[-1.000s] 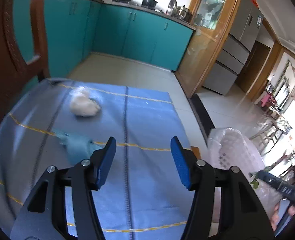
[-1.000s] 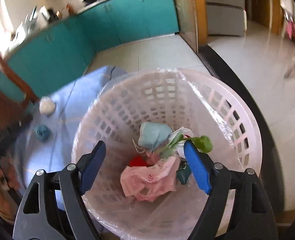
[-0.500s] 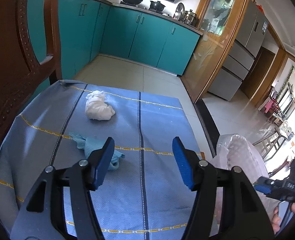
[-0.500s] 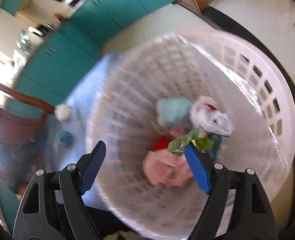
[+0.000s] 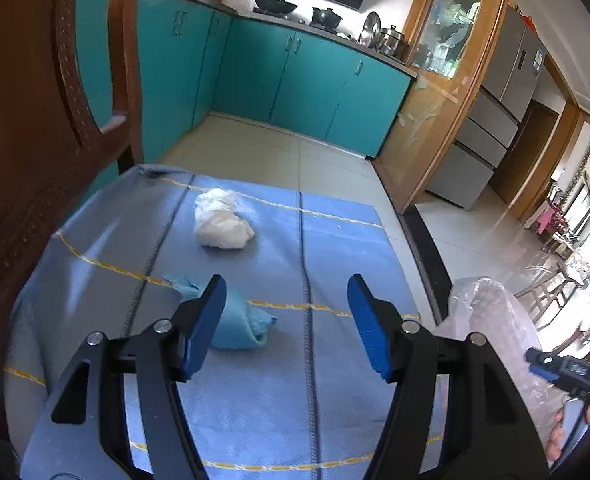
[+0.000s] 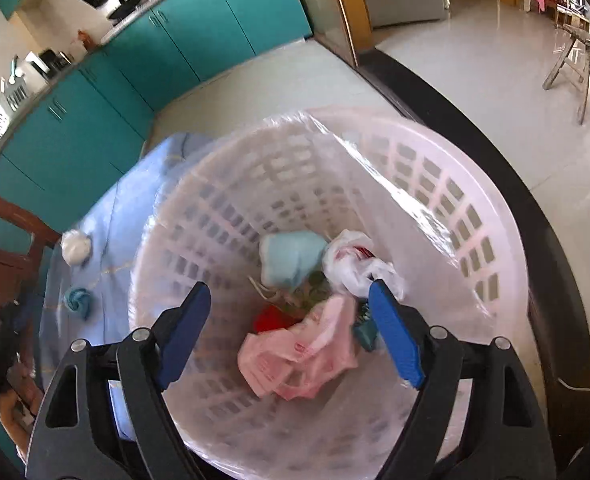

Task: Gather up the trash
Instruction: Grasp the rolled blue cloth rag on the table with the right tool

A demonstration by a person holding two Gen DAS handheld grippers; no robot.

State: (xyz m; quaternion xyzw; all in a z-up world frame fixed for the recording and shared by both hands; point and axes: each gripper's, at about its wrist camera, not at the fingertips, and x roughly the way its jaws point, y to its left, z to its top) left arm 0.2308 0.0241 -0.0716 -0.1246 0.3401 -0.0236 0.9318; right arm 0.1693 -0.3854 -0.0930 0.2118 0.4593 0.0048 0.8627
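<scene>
Hovering over the blue tablecloth (image 5: 335, 248), left gripper (image 5: 287, 320): jaws just been widening, nothing between them. Crumpled blue tissue (image 5: 239, 324) lower centre, partly behind the left finger; white tissue wad (image 5: 221, 226) at mid-frame. Right gripper (image 6: 291, 332) spread wide, empty, above the lined white basket (image 6: 475, 216) holding pink, white and blue scraps.

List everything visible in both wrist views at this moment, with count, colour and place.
crumpled white tissue wad: 1, white, far on the cloth
crumpled light-blue cloth wad: 1, light blue, on the cloth by the left gripper's finger
blue table cloth with yellow lines: 1, blue, covers the table
white plastic lattice basket: 1, white, clear liner, beside the table
trash in the basket: several pieces, pink, white, light blue, red, green
brown wooden chair: 1, left of the table
left gripper: fingers blue, open, empty
right gripper: fingers blue, open, over the basket
</scene>
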